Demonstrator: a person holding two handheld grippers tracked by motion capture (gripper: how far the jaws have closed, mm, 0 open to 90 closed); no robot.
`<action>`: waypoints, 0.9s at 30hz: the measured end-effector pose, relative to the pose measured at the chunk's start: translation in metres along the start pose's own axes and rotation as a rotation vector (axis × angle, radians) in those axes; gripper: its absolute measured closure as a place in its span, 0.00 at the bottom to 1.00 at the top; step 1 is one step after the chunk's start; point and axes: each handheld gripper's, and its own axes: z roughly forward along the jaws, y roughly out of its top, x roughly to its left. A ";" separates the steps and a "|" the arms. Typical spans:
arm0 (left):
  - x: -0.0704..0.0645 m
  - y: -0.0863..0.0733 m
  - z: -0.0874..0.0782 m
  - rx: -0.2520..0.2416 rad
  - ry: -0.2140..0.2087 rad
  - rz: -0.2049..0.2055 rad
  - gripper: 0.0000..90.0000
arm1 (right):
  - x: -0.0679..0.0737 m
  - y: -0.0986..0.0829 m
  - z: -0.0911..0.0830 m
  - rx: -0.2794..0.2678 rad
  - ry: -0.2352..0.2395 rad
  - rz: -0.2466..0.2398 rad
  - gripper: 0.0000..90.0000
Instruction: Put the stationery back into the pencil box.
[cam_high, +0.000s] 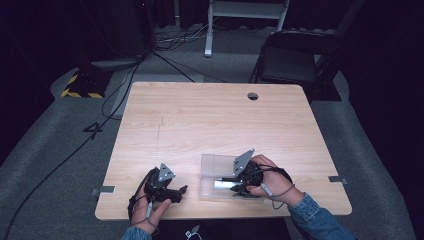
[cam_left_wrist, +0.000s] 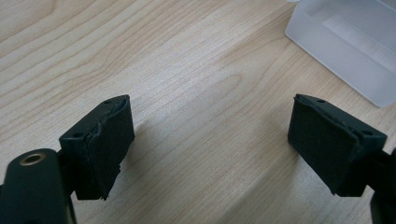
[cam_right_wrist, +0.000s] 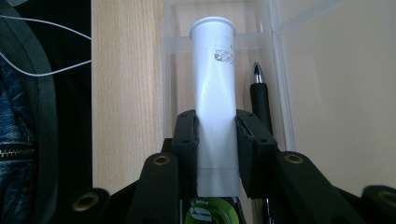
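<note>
**Silver, black and pale wood**

Between the black pads of the right gripper (cam_right_wrist: 215, 140) sits a silver-white tube (cam_right_wrist: 214, 93) bearing a small dark printed mark, well beyond the fingers. Just beside one finger lies a black pen (cam_right_wrist: 260, 105) with a shiny silver tip. Both lie in a clear, frosted box (cam_high: 214, 167). The left gripper (cam_left_wrist: 210, 140) has matte black pads over light, streaky-grained wood of the table (cam_high: 200, 115).

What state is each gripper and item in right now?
Left gripper: open, jaws wide apart above the bare table, holding nothing.
Right gripper: shut on the white tube.
White tube: clamped between the jaws, over the clear box.
Clear box: open, lid folded back.
Black pen: lying in the box beside the tube.
</note>
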 end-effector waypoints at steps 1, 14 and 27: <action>0.000 0.000 0.000 0.000 0.000 0.000 0.17 | 0.000 0.000 0.001 0.001 0.000 0.004 0.79; 0.000 0.000 0.000 0.000 0.000 0.000 0.17 | -0.004 -0.004 0.011 -0.012 -0.017 0.025 0.79; 0.000 0.000 0.000 0.000 0.000 0.001 0.17 | -0.006 -0.008 0.015 -0.023 -0.048 0.018 0.79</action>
